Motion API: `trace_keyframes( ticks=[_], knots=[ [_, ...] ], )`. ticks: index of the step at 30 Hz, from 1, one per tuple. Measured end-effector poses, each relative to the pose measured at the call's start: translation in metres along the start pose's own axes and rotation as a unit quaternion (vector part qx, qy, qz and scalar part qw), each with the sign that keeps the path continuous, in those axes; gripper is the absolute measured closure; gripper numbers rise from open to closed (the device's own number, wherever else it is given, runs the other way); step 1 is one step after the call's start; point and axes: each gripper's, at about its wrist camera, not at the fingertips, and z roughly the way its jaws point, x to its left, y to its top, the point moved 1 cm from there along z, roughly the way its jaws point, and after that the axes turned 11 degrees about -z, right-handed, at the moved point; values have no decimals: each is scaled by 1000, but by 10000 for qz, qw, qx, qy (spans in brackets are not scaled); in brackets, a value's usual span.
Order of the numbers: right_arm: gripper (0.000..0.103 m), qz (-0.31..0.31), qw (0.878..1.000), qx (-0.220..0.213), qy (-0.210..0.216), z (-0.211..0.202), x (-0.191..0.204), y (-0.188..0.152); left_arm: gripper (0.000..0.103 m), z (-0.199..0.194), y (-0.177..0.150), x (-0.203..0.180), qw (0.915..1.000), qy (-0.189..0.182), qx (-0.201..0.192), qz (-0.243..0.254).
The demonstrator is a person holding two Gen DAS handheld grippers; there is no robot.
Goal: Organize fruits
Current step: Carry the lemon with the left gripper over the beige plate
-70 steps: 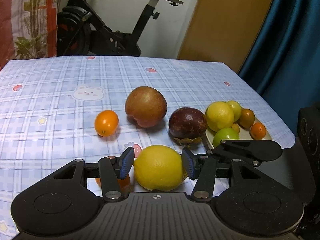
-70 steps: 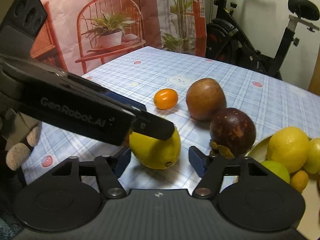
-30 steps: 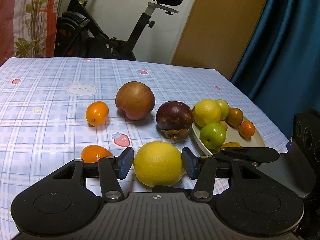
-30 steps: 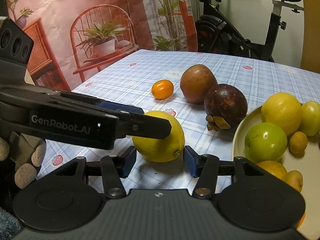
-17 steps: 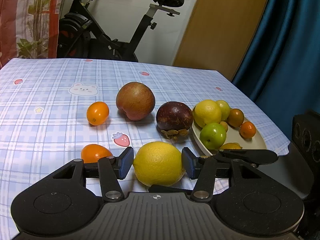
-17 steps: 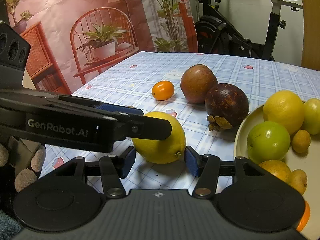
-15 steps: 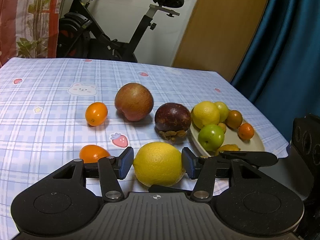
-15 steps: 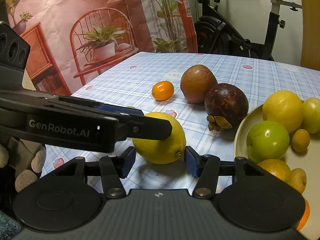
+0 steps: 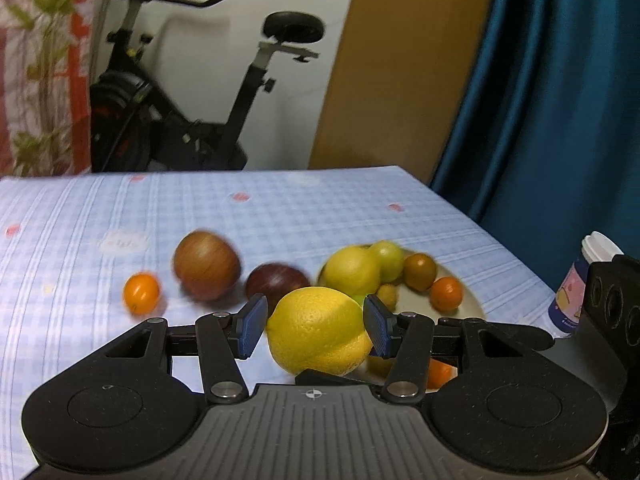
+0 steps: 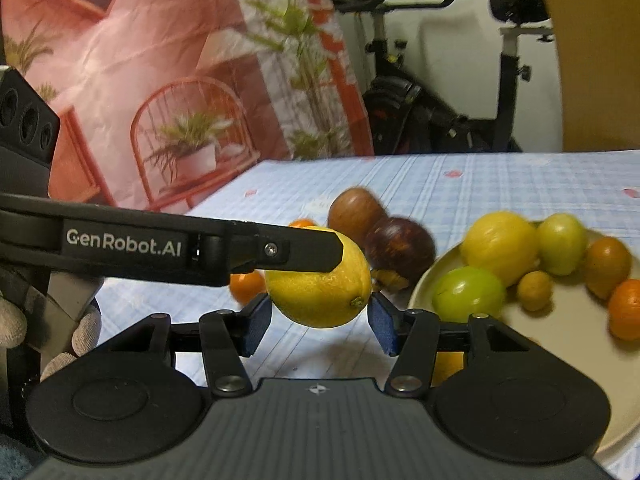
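Yellow lemon (image 10: 320, 282) is hanging mid-frame, seemingly pinched between both grippers, left (image 9: 314, 330) and right (image 10: 318, 328); I'm eyeing the plate (image 10: 560, 336) lower right.

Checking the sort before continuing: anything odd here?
Yes: one yellow lemon, lifted off the checked tablecloth, sits between the pads of both the left gripper and the right gripper at once; one would do.
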Motion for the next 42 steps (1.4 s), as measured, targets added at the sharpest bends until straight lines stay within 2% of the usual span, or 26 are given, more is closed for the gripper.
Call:
trace_keyframes(
  ticks=[6, 13, 17, 27, 42],
  knots=[
    [47, 321, 9981, -334, -398, -28, -25, 1, 46, 23, 12, -38, 9994, -152, 98, 309],
    [47, 810, 9903, -326, -1077, -48, -60, -7, 47, 70, 17, -73, 9960, -428, 477, 630],
    [47, 696, 9844, -259, -1595, -47, -69, -7, 46, 94, 15, -89, 9945, -430, 606, 744],
    [47, 969, 9786, -99, -1811, -41, -89, -17, 46, 122, 10, -94, 9930, -522, 842, 650],
    [46, 663, 9766, 32, -2046, -33, -83, -18, 46, 123, 9, -91, 9933, -400, 882, 625]
  ],
)
